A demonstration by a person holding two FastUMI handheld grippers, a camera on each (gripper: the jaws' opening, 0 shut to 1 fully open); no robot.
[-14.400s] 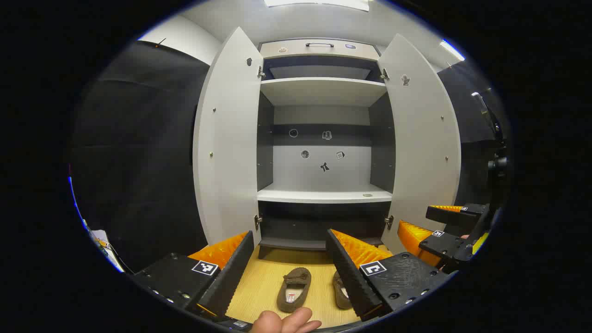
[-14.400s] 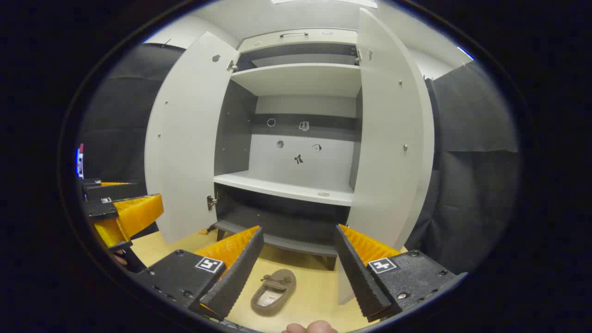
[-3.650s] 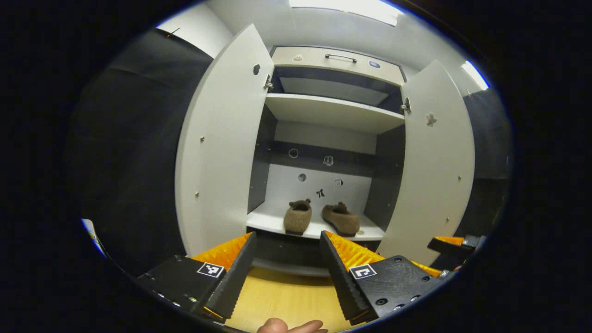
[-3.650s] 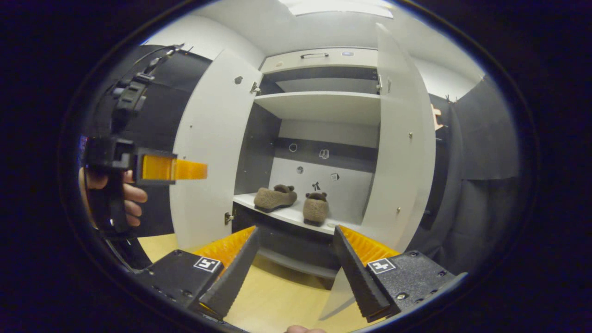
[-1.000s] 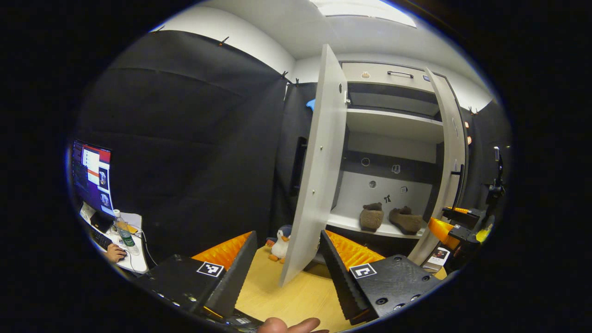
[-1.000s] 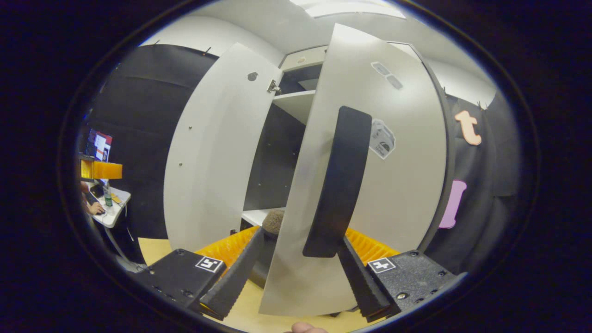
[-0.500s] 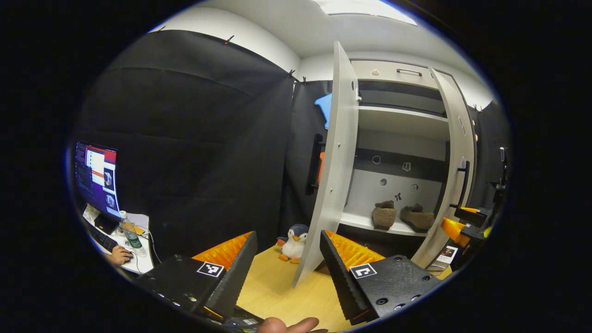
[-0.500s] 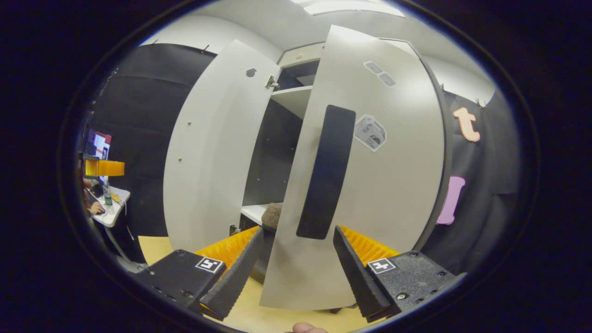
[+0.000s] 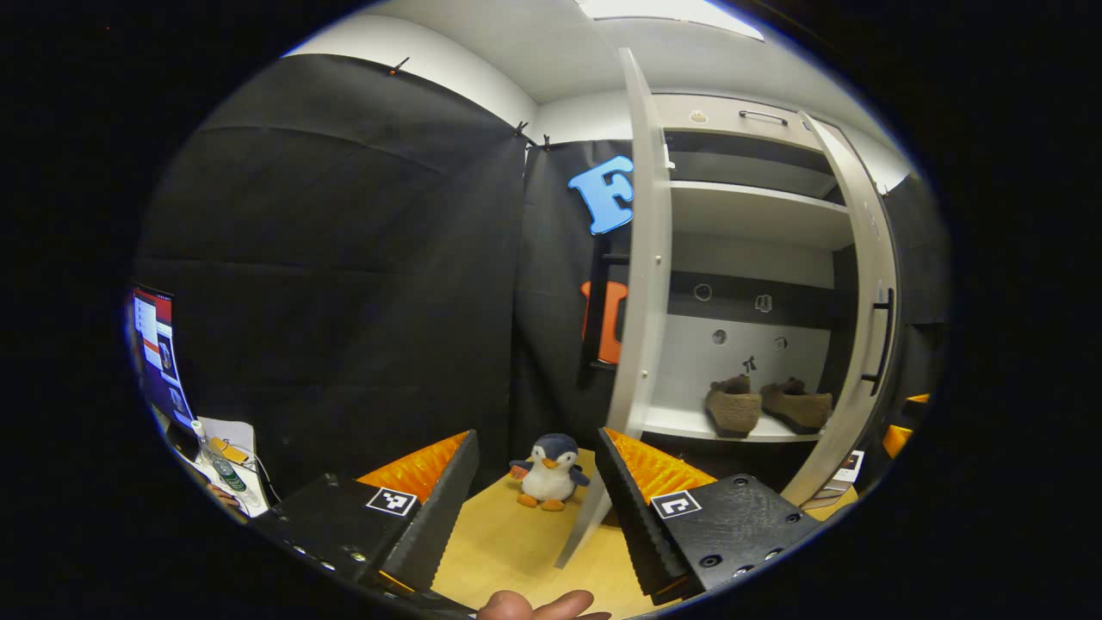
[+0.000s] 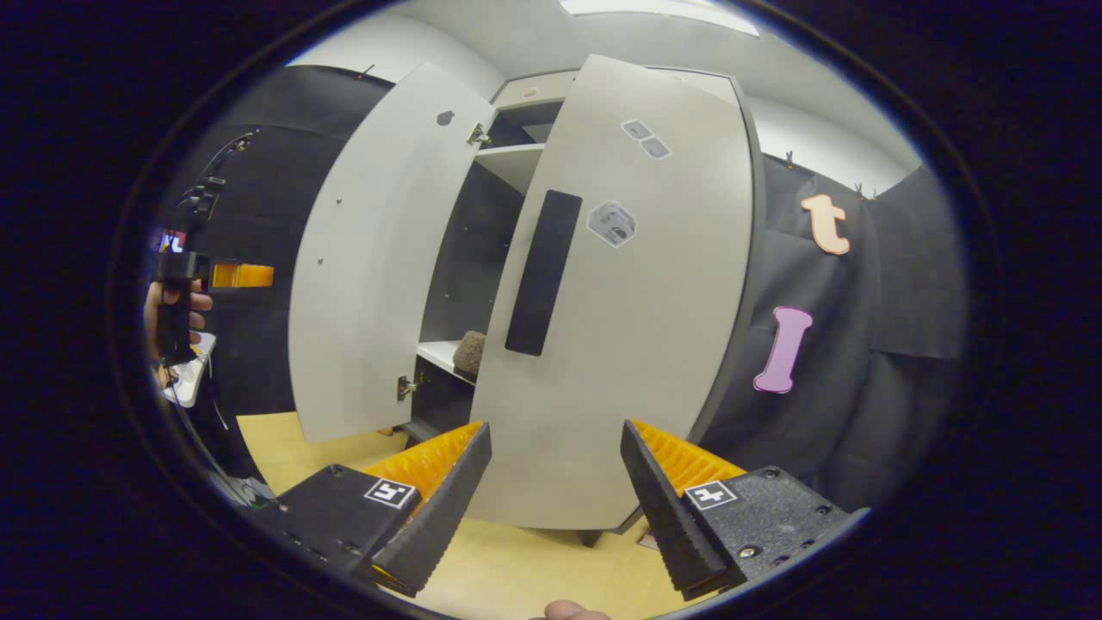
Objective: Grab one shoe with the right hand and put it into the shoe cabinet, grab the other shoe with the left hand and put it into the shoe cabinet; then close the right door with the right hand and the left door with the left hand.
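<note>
Brown shoes: two fuzzy slippers, left and right, side by side on the cabinet's lower shelf, at 3 o'clock in the left gripper view.
Doors: two flat grey panels; left door edge-on and ajar, right door partly shut, bearing a long dark handle and stickers.
Left gripper: jaws spread wide, holding nothing, over pale wood floor.
Right gripper: jaws spread wide, empty, facing the right door.
Penguin: one plush toy, at 6 o'clock by the left door.
</note>
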